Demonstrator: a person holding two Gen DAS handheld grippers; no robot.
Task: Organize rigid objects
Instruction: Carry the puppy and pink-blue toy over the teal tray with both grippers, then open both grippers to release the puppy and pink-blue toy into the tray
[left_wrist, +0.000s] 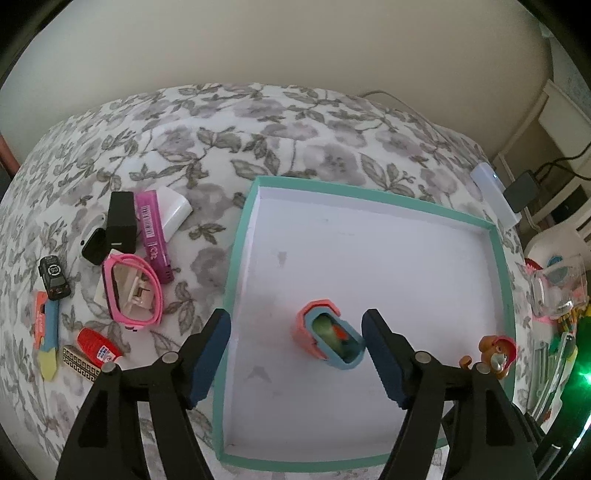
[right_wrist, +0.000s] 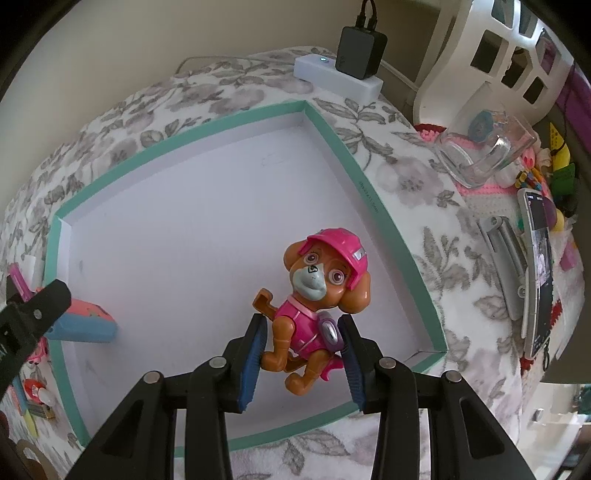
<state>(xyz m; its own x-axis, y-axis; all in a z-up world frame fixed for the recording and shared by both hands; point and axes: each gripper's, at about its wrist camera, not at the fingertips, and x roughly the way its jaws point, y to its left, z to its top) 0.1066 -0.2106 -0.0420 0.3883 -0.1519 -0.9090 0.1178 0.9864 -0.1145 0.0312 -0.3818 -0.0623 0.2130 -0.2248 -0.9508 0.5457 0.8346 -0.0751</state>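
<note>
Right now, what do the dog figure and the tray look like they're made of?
Dog figure: hard moulded plastic, glossy, judging by highlights on its pink helmet and painted face. Tray: probably cardboard, matte white inside with a teal rim; folded seams show at its corners.

You are viewing steeply downward from both wrists, hovering close, both views sharing the teal-rimmed tray (left_wrist: 496, 258) (right_wrist: 388, 221).

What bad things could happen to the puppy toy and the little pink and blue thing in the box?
The puppy figure is pinched only at its body by the right gripper, with its head leaning out, so it might twist or slip.

The left gripper is open, and the pink and blue toy sits close to one finger, so a nudge might knock it across the teal-rimmed box.
</note>
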